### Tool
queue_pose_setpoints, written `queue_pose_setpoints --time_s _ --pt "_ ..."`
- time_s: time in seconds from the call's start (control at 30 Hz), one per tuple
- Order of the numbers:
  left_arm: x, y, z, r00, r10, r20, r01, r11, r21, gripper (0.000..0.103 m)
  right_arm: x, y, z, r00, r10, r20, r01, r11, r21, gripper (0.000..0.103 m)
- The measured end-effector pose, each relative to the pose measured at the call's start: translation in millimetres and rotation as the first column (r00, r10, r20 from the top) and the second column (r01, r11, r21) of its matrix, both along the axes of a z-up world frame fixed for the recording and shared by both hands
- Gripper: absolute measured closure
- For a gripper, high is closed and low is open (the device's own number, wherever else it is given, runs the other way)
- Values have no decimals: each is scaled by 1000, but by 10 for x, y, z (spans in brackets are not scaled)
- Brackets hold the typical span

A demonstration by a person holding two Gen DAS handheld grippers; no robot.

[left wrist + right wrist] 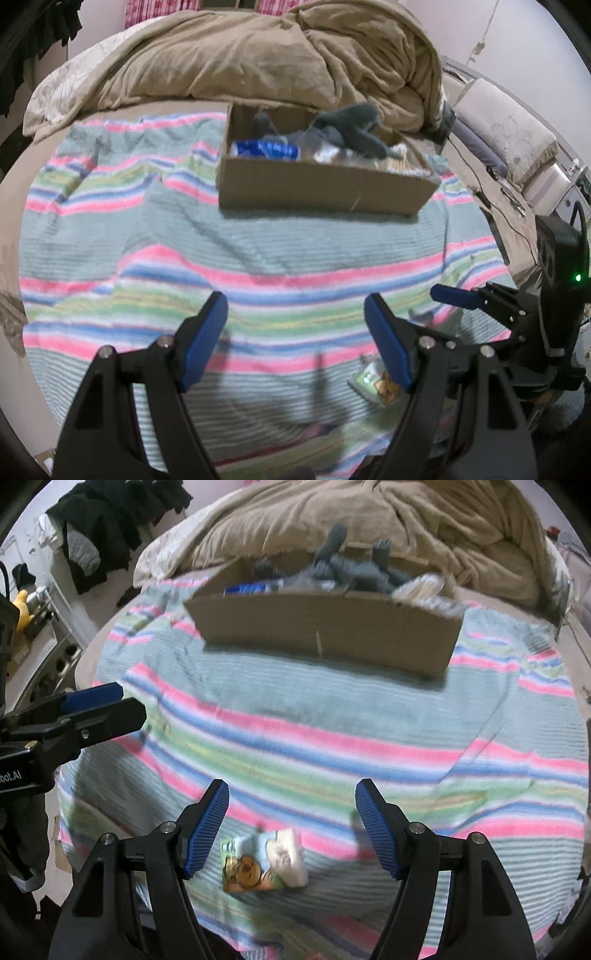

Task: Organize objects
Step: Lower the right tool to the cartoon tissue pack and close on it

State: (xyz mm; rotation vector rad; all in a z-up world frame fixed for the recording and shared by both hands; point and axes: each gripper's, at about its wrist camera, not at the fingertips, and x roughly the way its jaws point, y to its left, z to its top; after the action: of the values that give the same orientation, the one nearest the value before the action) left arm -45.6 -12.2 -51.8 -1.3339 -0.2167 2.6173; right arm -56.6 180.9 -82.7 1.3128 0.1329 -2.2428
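Both grippers are hovering over the striped blanket point(332, 716), fingers spread and gripping nothing; the right gripper point(291, 827) is hanging above a small printed packet point(264, 864) lying near the blanket's near edge; the left gripper point(295, 339) is sitting beside it; the cardboard box point(321, 184), holding grey socks point(343, 129), is resting toward the blanket's far edge

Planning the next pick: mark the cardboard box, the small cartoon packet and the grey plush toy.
cardboard box point(325, 627), right wrist view, middle of its near wall.
small cartoon packet point(264, 864), right wrist view, centre of its printed face.
grey plush toy point(347, 129), left wrist view, on its body above the box rim.
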Motion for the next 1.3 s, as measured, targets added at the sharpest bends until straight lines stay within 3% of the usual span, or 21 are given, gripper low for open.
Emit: queue_pose_setpoints --time_s 0.67,1.3 --pt "192 51 -422 995 -1 97 2 1000 -6 25 225 -157 -426 987 91 130 -99 993 59 29" --pt "216 57 -489 994 0 114 3 1000 -22 25 269 -219 -580 982 136 128 -151 983 109 29"
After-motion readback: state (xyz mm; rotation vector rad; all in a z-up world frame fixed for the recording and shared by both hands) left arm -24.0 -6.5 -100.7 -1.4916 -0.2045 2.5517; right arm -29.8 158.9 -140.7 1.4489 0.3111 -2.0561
